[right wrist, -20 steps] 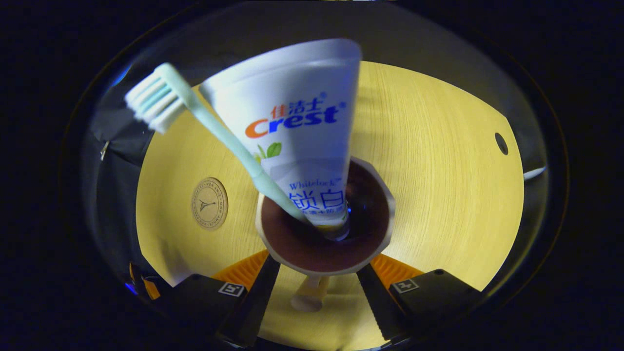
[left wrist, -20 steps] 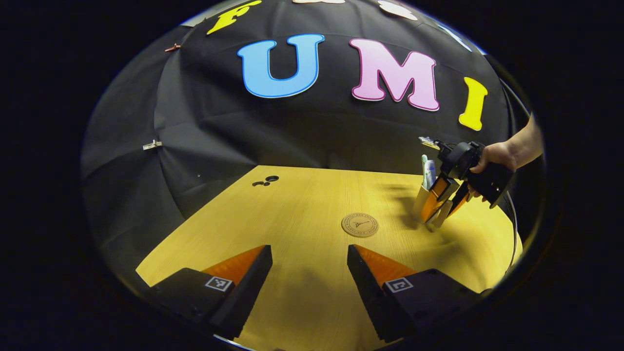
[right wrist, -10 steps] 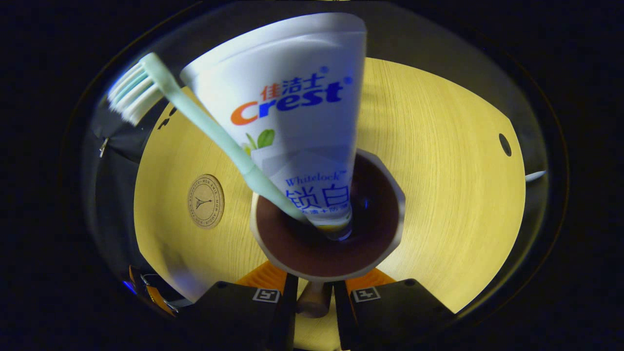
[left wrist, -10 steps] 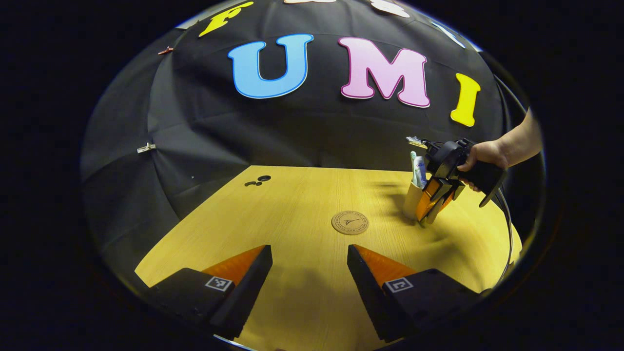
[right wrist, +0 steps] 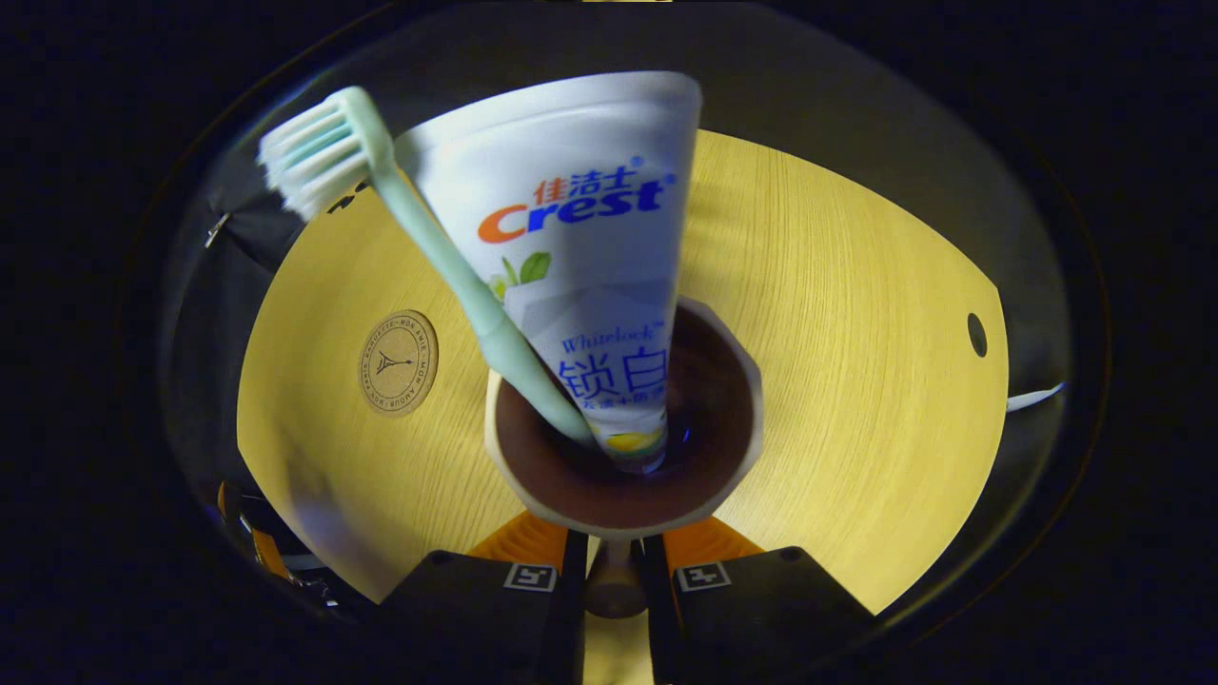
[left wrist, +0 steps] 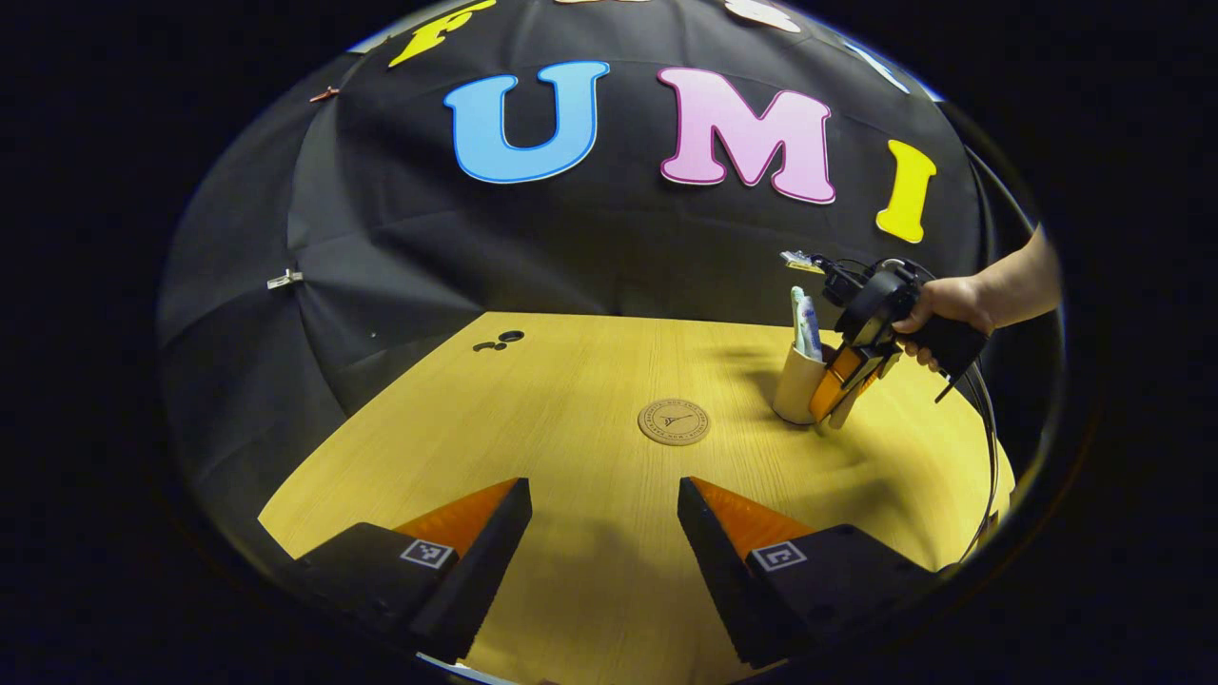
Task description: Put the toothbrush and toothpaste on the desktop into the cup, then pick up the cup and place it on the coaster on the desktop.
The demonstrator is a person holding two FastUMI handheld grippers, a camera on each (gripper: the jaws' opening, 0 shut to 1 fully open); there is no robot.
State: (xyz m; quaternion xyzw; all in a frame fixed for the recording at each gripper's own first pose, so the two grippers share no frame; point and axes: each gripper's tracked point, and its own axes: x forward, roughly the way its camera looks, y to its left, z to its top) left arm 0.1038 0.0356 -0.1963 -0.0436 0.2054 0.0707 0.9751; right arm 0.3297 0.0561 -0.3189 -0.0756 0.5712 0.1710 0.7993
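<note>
A beige cup [right wrist: 709, 438] with a dark inside holds a mint toothbrush [right wrist: 428, 238] and a white toothpaste tube [right wrist: 580, 238], both standing upright. My right gripper [right wrist: 614, 590] is shut on the cup's handle [right wrist: 614, 571]. In the left gripper view the cup [left wrist: 797, 385] sits just right of the round cork coaster [left wrist: 674, 421], with the right gripper [left wrist: 847, 381] held by a hand [left wrist: 942, 304]. I cannot tell whether the cup's base touches the table. The coaster [right wrist: 398, 362] lies left of the cup. My left gripper [left wrist: 604, 533] hangs open over the near table edge.
The yellow wooden table [left wrist: 533, 409] has small cable holes [left wrist: 511, 336] at its far left corner. One such hole [right wrist: 977, 334] also shows at the right in the right gripper view. A cable [left wrist: 985, 447] trails from the right gripper.
The right gripper's fingers closed from wide apart onto the cup's handle. The cup and right gripper shifted left toward the coaster. The left gripper stayed open and nearly still.
</note>
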